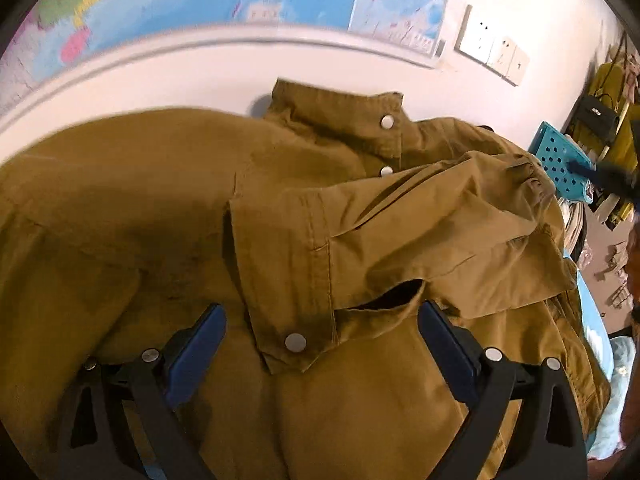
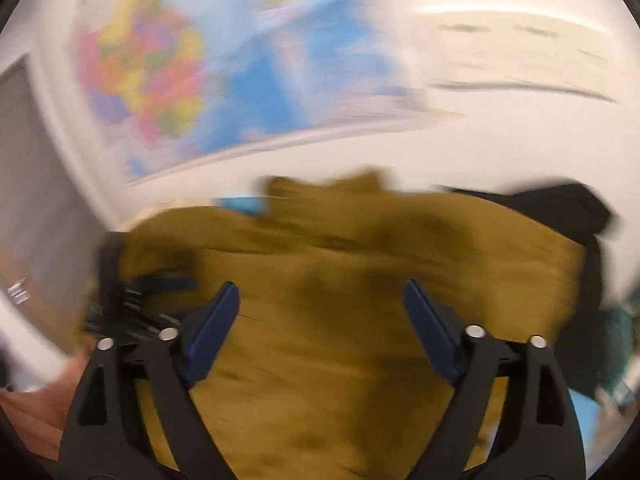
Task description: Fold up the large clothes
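We have both tongs, left (image 1: 322,326) and right (image 2: 320,304), open over the jacket (image 1: 120,216); next we grasp the sleeve (image 1: 420,216) at 1 o'clock

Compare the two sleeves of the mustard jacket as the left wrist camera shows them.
The right sleeve is folded across the jacket front, its cuff and snap showing. The left sleeve lies flat at the side, not folded in, cuff out of view. Both are the same mustard cloth.
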Available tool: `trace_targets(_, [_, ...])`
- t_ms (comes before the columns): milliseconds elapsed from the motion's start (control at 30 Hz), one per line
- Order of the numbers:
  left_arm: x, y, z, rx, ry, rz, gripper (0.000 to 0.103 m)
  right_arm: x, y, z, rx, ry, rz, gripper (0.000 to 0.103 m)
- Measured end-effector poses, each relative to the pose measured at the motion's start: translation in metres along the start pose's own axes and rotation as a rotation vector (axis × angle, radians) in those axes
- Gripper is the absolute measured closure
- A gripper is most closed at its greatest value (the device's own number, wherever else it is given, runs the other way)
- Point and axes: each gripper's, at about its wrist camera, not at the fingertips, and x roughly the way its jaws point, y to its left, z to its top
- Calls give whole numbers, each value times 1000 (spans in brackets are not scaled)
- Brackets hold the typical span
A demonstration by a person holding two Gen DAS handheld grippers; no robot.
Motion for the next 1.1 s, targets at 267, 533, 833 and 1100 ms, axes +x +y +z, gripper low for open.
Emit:
trace_targets(267, [5,4,2,-79,78,-146,82,46,-108,-63,310,165,64,85])
trace_targets(533, [-3,13,0,-125,108,-81,65,32,-127,-57,350,138,-37,69])
trace_targets(833, [15,1,7,-86,133,-18,38,16,-20,1,-56,-56,-64,51])
trace_targets(1100, [-55,-9,-20,16,7,100,33,79,-23,1,-37,103,-151,50])
